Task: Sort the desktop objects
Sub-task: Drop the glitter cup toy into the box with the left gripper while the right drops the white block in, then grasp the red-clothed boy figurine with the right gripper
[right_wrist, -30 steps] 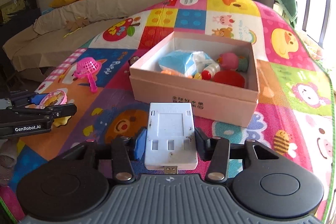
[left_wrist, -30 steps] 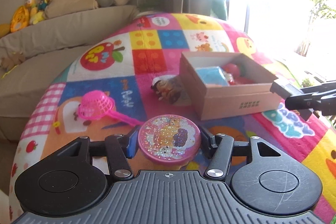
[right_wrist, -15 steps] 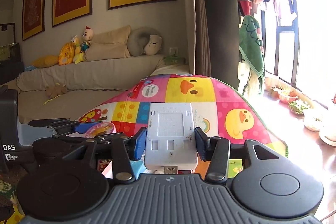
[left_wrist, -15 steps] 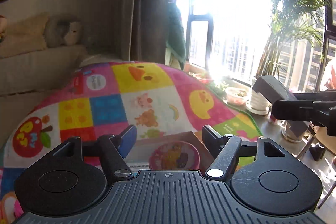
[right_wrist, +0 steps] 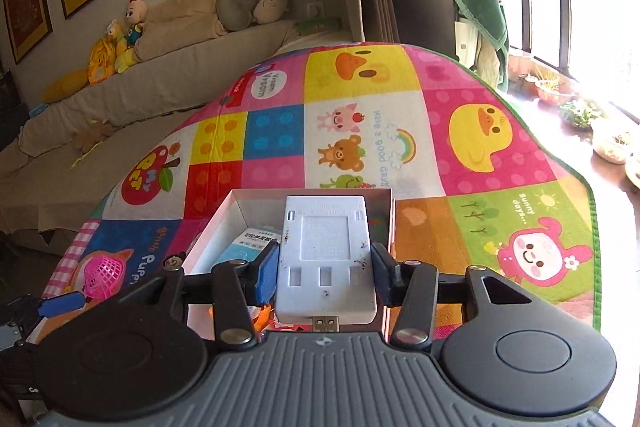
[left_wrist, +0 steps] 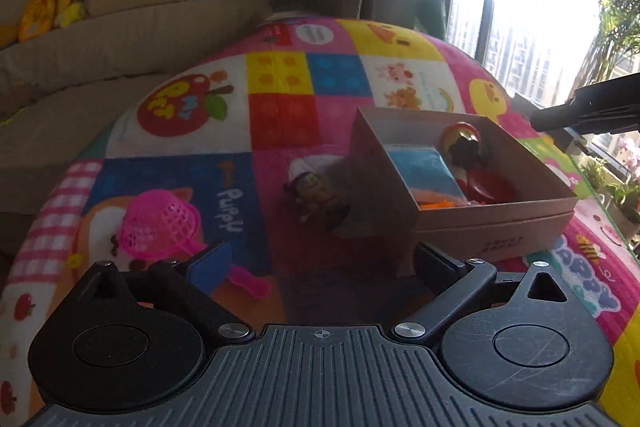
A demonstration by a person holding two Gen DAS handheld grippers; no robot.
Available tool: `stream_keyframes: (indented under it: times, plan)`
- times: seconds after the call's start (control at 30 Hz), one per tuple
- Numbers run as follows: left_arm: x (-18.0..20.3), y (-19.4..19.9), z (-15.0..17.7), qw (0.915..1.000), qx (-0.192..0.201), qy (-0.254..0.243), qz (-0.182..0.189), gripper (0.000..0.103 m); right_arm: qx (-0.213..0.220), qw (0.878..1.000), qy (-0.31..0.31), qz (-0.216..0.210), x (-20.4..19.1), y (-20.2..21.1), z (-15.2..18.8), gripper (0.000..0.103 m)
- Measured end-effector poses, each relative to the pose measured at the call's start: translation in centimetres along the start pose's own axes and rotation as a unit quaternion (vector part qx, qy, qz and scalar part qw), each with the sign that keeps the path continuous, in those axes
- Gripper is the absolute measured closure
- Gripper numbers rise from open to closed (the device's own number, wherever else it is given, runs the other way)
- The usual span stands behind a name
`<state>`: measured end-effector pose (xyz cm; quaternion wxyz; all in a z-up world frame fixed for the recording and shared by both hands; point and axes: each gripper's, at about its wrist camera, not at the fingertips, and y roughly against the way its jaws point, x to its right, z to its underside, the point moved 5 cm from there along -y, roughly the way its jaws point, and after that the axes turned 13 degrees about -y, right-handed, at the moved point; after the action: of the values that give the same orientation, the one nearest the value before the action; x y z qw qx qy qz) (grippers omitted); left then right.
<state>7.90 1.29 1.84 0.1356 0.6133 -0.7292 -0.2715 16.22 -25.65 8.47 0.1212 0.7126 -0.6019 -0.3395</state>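
My left gripper [left_wrist: 320, 267] is open and empty, low over the colourful mat, just left of the cardboard box [left_wrist: 496, 223]. The box holds a blue packet [left_wrist: 420, 167], a red dish [left_wrist: 490, 185] and small toys. A pink strainer [left_wrist: 160, 225] and a small doll figure [left_wrist: 310, 191] lie on the mat left of the box. My right gripper [right_wrist: 326, 267] is shut on a white USB charger [right_wrist: 326, 255] and holds it above the box [right_wrist: 244, 203]. The pink strainer [right_wrist: 102, 275] shows at the lower left of the right wrist view.
The play mat [right_wrist: 360, 131] covers the table, with a beige sofa [left_wrist: 120, 27] and plush toys behind it. A window [left_wrist: 520, 7] with potted plants lies to the right. The right gripper's arm [left_wrist: 592, 111] reaches in over the box's far right corner.
My left gripper has let go of the glittery pink disc and opened, moving back down left of the box. My right gripper, still holding the charger, has tilted down over the box.
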Motion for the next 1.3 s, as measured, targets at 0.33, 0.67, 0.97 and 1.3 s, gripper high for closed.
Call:
stream_keyframes:
  times: [0.33, 0.67, 0.97, 1.3]
  plan:
    - [-5.6, 1.2, 4.5, 0.9948, -0.021, 0.005, -0.100, 0.000, -0.017, 0.999, 0.018, 0.023, -2.7, -2.8, 1.3, 0.043]
    - [-8.5, 0.8, 6.3, 0.9909, -0.035, 0.087, -0.097, 0.000, -0.103, 0.988, 0.094, -0.066, -15.7, -6.2, 2.7, 0.043]
    - [-9.3, 0.5, 6.9, 0.9882, -0.038, 0.128, -0.076, 0.000, -0.186, 0.965, 0.172, 0.066, -20.8, -17.4, 7.0, 0.047]
    - [-9.4, 0.5, 6.9, 0.9876, -0.038, 0.134, -0.073, 0.000, -0.205, 0.959, 0.196, 0.019, -21.4, -14.0, 9.3, 0.079]
